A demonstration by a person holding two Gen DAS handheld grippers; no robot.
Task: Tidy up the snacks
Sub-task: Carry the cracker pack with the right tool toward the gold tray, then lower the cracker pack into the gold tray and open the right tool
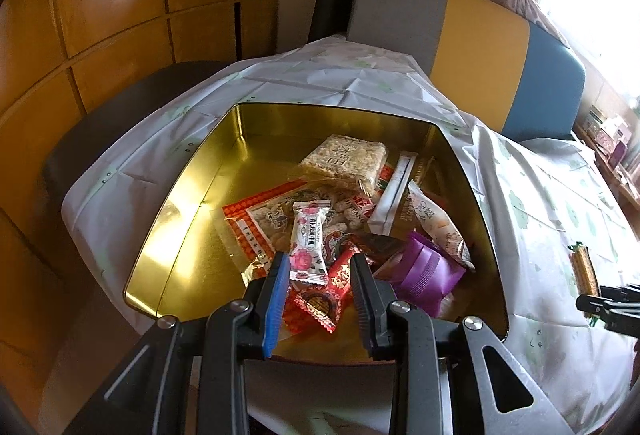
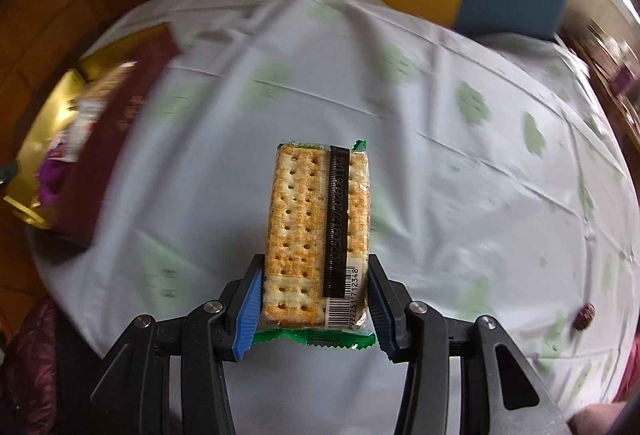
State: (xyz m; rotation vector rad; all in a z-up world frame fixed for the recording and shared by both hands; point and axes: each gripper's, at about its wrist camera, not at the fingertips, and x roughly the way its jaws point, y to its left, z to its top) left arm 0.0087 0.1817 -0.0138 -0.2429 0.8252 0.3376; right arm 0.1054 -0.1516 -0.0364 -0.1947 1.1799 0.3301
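A gold tin (image 1: 188, 191) on the table holds several wrapped snacks: a rice-cake pack (image 1: 346, 161), a white rose-print candy (image 1: 307, 243), a purple packet (image 1: 426, 269), red wrappers. My left gripper (image 1: 320, 263) hangs over the tin's near side, open and empty, its fingers either side of the candy pile. My right gripper (image 2: 315, 275) is shut on a clear-wrapped cracker pack (image 2: 316, 219) and holds it above the tablecloth. The same pack shows at the right edge of the left wrist view (image 1: 585, 269). The tin (image 2: 48, 107) lies far left in the right wrist view, with dark red outer walls.
A white tablecloth with green flowers (image 2: 400, 115) covers the round table. A small dark red thing (image 2: 585, 316) lies near the table's right edge. A grey, yellow and blue sofa (image 1: 480, 51) stands behind the table. Orange wall panels (image 1: 100, 15) are on the left.
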